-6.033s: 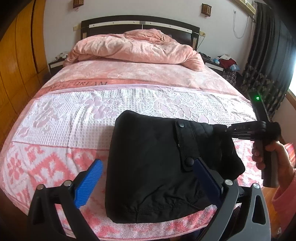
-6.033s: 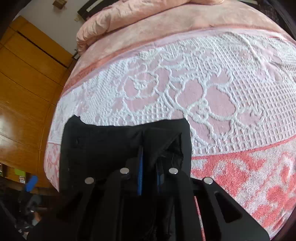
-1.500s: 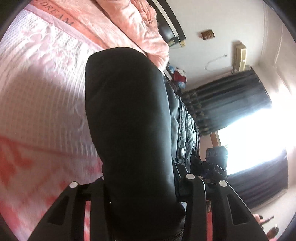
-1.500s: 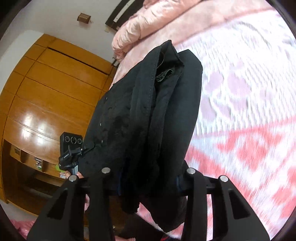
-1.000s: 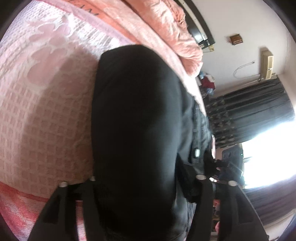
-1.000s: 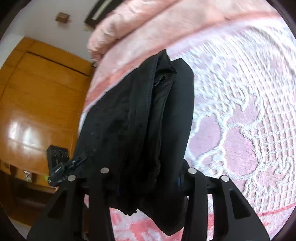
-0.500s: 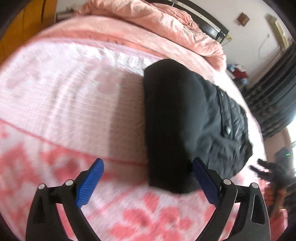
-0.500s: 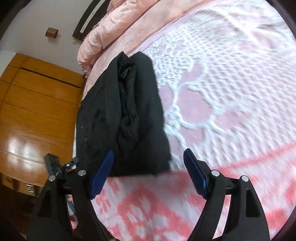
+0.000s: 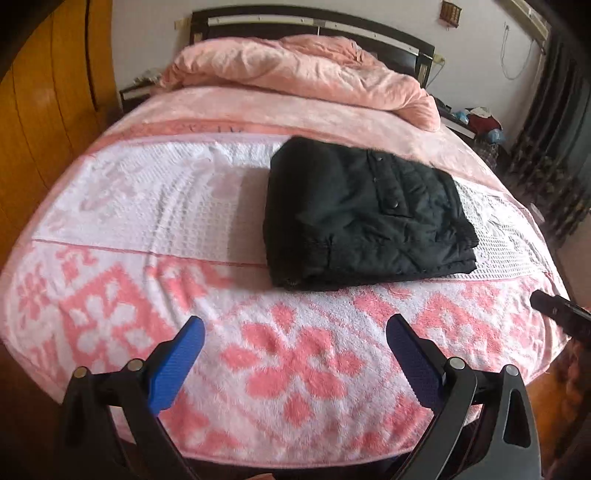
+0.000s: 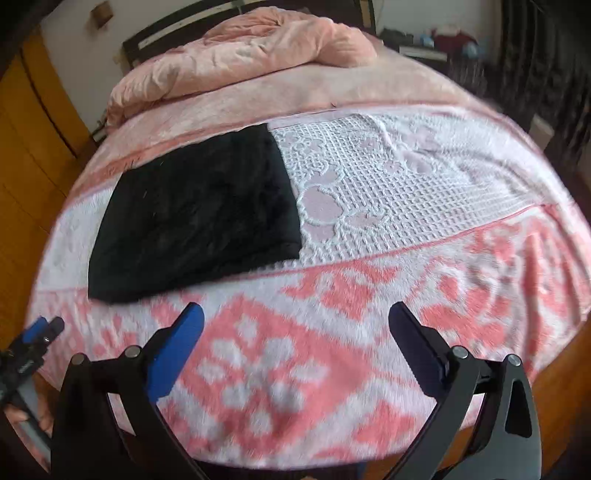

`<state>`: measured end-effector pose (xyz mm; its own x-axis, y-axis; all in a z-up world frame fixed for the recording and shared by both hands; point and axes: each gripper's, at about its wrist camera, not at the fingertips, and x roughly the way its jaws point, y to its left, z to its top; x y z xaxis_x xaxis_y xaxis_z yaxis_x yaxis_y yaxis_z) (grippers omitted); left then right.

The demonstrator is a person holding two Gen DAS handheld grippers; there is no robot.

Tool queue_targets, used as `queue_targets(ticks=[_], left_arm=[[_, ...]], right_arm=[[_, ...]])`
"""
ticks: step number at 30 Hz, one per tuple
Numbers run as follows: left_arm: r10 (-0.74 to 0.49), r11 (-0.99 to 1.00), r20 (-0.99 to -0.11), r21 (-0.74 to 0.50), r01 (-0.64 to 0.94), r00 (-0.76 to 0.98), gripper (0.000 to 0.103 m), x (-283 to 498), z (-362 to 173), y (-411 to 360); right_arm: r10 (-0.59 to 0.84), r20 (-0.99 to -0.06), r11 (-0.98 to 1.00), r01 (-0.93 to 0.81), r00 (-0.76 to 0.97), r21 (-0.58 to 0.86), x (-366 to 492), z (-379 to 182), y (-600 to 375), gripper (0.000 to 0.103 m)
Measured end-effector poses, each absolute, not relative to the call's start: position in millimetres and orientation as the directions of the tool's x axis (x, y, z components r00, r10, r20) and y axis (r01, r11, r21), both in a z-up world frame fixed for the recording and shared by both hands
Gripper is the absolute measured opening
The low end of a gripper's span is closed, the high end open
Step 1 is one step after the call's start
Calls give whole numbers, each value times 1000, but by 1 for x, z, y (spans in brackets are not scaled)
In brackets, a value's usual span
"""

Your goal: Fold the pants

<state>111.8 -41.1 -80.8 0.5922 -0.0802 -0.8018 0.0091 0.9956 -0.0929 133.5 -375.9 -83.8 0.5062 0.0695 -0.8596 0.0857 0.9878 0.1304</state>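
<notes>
The left gripper, black-armed with ribbed blue pads, stands spread as wide as it goes; its jaws have just been opening and nothing lies between them, only the towel below. The right gripper is likewise spread wide, its jaws having just been opening, with nothing between the pads and touching nothing.

The folded black pants, a thick rectangular bundle of quilted-looking fabric with snap buttons on a flap, lie flat in the centre-right of the left wrist view and in the left-centre of the right wrist view. They rest on the white waffle-textured band of a pink-and-white floral terry towel blanket, well apart from both grippers. Their lower edge sits just at the seam where the pink flower pattern begins.

A crumpled plush pink duvet is heaped at the top of the frame against a dark wooden headboard. To the left of the pants the white band is bare, and the flowered strip along the bottom is open up to the bed's rounded near edge. Orange wooden wardrobe panels fill the left edge.
</notes>
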Motion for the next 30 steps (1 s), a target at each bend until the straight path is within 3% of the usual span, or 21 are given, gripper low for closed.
queue_targets(ticks=[9, 19, 30], left_arm=[[-82, 996, -759, -82, 31, 646, 99, 74, -49, -54], [-13, 998, -714, 29, 49, 700, 99, 46, -25, -67], [-26, 997, -674, 34, 67, 738, 99, 33, -6, -76]], right_arm=[[95, -826, 993, 8, 555, 120, 91, -56, -328, 100], [88, -815, 993, 13, 573, 117, 67, -34, -326, 100], [72, -793, 993, 31, 604, 114, 56, -19, -333, 100]])
